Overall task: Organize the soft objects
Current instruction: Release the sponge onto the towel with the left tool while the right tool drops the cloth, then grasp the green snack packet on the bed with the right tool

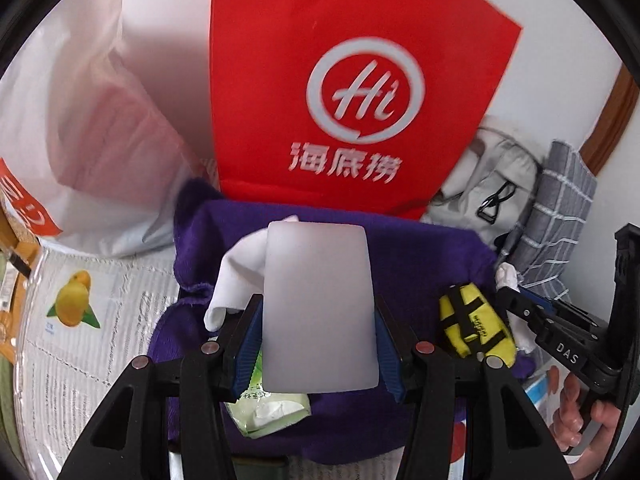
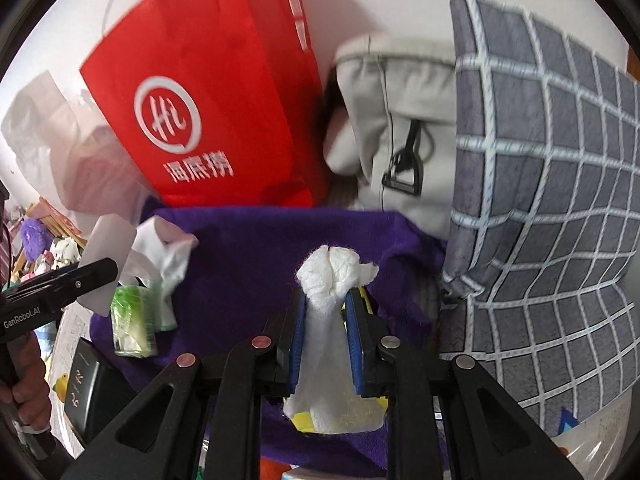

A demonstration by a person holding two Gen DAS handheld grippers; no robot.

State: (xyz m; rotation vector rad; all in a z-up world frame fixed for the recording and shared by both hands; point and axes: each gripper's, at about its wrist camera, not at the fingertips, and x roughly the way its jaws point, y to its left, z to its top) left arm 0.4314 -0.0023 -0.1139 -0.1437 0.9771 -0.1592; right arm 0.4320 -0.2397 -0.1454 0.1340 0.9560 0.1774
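Your left gripper (image 1: 318,340) pinches a frosted white pouch (image 1: 320,308); your right gripper (image 2: 326,340) pinches a crumpled white cloth (image 2: 332,276), both low-centre above the purple blanket (image 2: 248,248), probably for sorting.

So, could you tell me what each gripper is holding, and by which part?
The left gripper clamps a frosted white card by its lower side edges. The right gripper pinches a crumpled white tissue around its middle.
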